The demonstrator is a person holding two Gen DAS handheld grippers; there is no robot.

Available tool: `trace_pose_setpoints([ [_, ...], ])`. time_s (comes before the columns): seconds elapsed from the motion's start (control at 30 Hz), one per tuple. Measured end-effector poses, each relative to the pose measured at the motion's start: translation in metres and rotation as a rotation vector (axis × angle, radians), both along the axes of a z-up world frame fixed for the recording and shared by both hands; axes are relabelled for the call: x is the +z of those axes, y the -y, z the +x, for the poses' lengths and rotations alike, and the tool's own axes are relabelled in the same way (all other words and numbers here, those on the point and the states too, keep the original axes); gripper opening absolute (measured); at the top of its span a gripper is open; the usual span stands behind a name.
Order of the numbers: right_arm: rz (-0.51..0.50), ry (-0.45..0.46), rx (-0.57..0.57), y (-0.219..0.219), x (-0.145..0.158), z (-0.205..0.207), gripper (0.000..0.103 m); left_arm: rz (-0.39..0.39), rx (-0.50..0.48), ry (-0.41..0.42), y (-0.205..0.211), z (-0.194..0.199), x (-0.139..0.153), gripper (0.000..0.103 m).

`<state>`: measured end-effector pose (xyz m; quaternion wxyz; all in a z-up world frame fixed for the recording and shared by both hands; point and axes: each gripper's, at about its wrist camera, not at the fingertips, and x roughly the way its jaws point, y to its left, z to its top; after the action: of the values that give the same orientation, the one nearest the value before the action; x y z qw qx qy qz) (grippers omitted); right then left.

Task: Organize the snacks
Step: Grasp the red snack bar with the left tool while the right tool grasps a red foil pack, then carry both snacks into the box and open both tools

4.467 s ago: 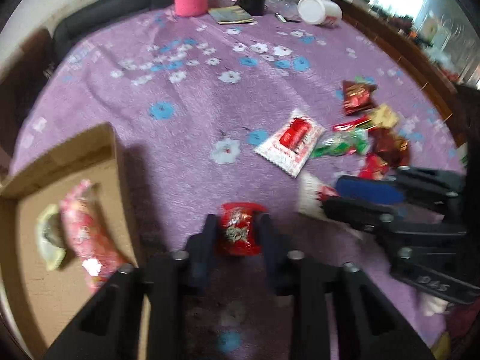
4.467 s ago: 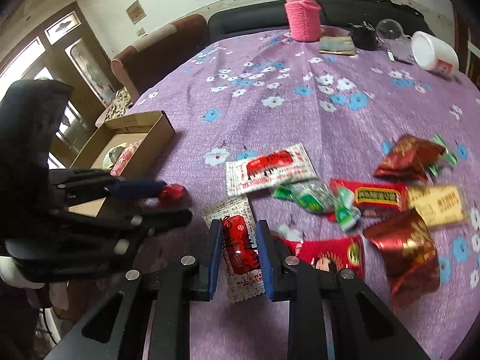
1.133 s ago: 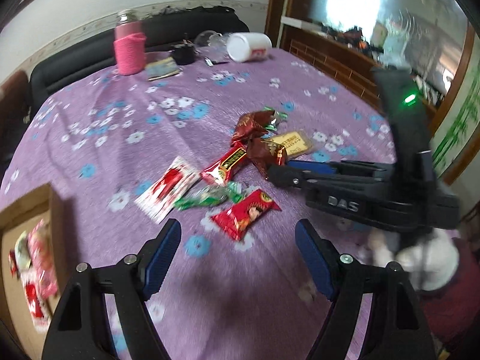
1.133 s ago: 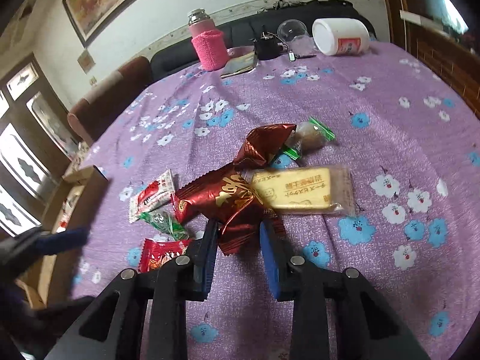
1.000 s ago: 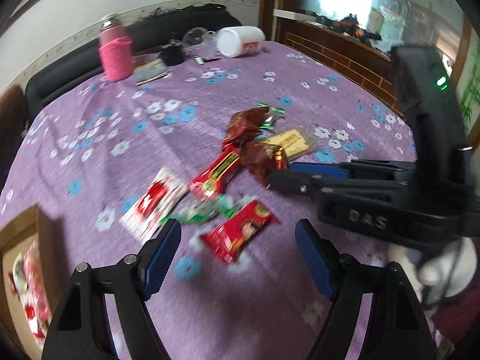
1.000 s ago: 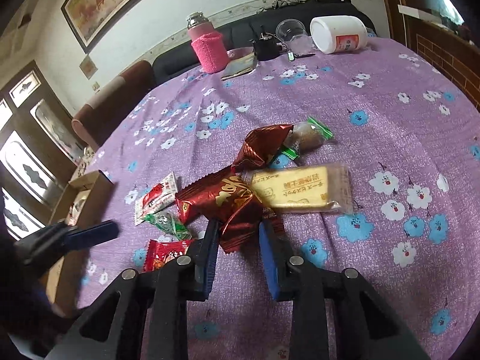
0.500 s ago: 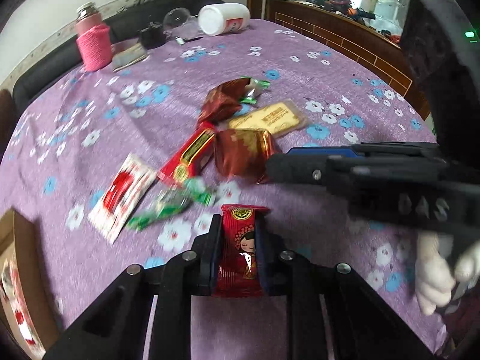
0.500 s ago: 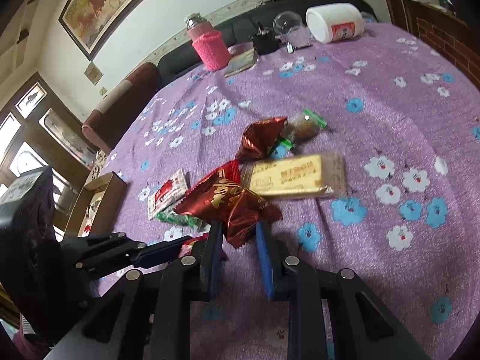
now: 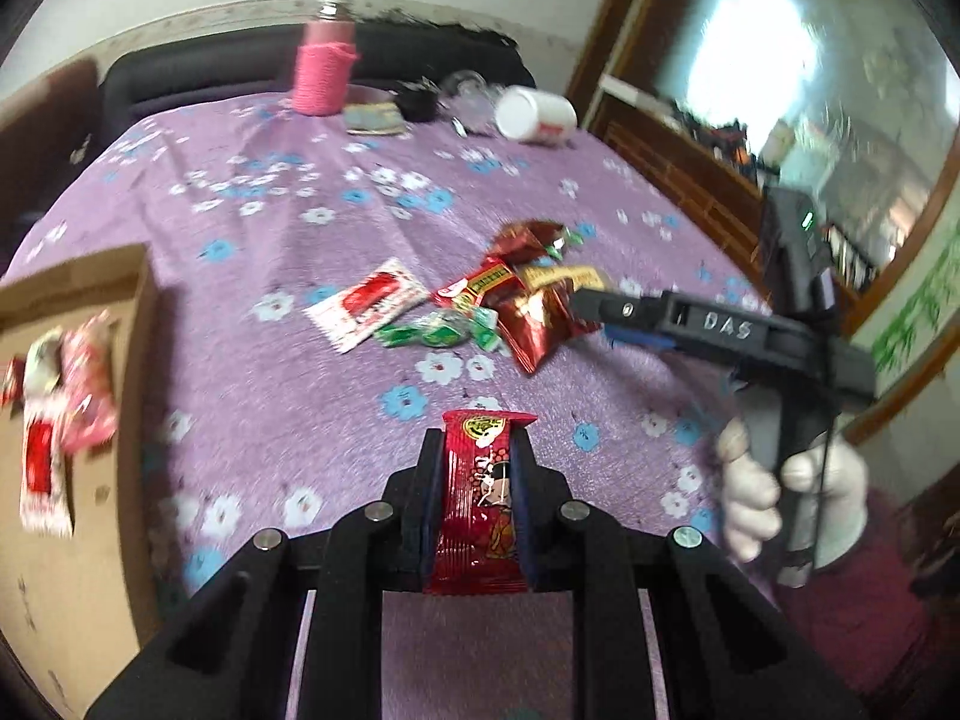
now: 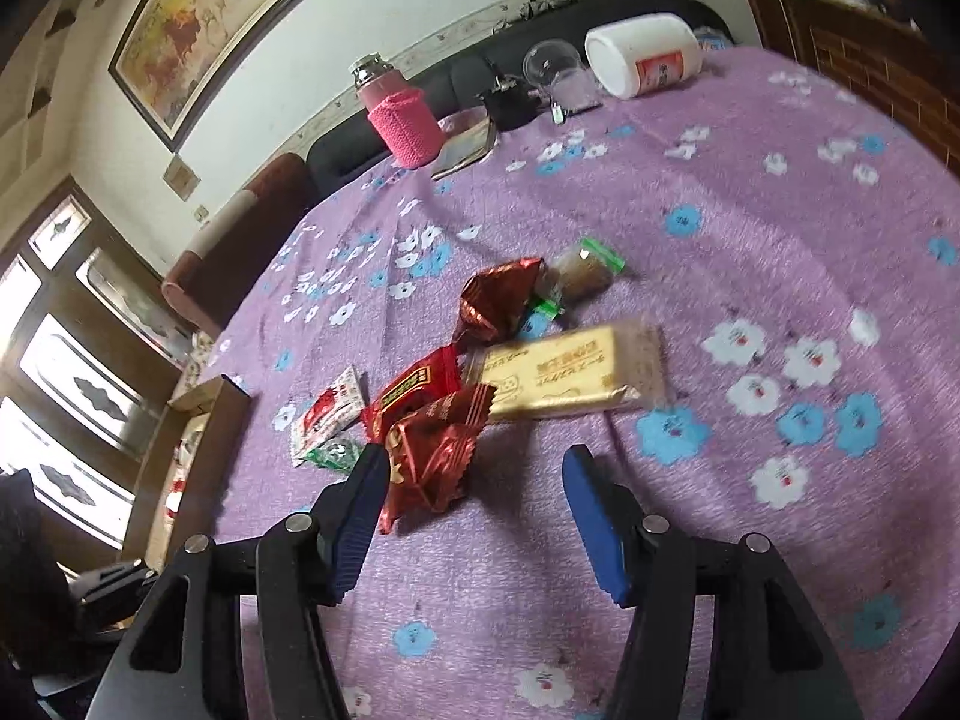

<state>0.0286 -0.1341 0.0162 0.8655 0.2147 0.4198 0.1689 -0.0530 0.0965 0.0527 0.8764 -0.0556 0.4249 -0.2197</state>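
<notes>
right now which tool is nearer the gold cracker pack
Right. The right tool, its jaws opening, sits just short of the gold cracker pack. The left tool is farther back, shut on a red snack packet.

Pink-sleeved flask [image 10: 401, 120] and tipped white jar [image 10: 643, 54] on flowered tablecloth [image 10: 750, 228]

A red snack packet [image 9: 483, 498] printed with a cartoon figure stands upright, pinched between the left jaws above the desk. A crinkled dark-red foil packet [image 10: 433, 451] leans against one right jaw as those jaws are opening. More snacks [image 9: 432, 327] lie clustered on the purple cloth; a few wrapped ones [image 9: 57, 384] sit in the cardboard box [image 9: 78, 540].
</notes>
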Motion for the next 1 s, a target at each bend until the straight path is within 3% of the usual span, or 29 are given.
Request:
trace_pose_setpoints([
  [0.13, 0.046, -0.031, -0.011, -0.004, -0.001, 0.010, 0.064, -0.068, 0.045, 0.025, -0.023, -0.018, 0.011, 0.019],
  [0.3, -0.061, -0.052, -0.009, -0.033, 0.000, 0.022, 0.064, -0.100, 0.093, 0.048, -0.049, -0.035, 0.019, 0.020],
  [0.33, -0.093, -0.061, -0.016, -0.040, -0.001, 0.023, 0.060, -0.102, 0.108, 0.052, -0.056, -0.038, 0.020, 0.020],
  [0.37, -0.125, -0.061, -0.027, -0.044, -0.001, 0.022, 0.037, -0.103, 0.119, 0.057, -0.061, -0.040, 0.020, 0.020],
  [0.47, -0.136, -0.056, -0.042, -0.047, 0.000, 0.016, 0.031, -0.113, 0.171, 0.067, -0.086, -0.047, 0.020, 0.020],
  [0.73, -0.114, 0.042, -0.085, -0.037, 0.037, -0.026, 0.030, -0.137, 0.308, 0.053, -0.148, -0.058, 0.010, 0.020],
  [1.0, -0.095, 0.163, 0.111, -0.099, 0.090, -0.063, 0.030, -0.106, 0.427, 0.054, -0.196, -0.068, 0.001, 0.020],
])
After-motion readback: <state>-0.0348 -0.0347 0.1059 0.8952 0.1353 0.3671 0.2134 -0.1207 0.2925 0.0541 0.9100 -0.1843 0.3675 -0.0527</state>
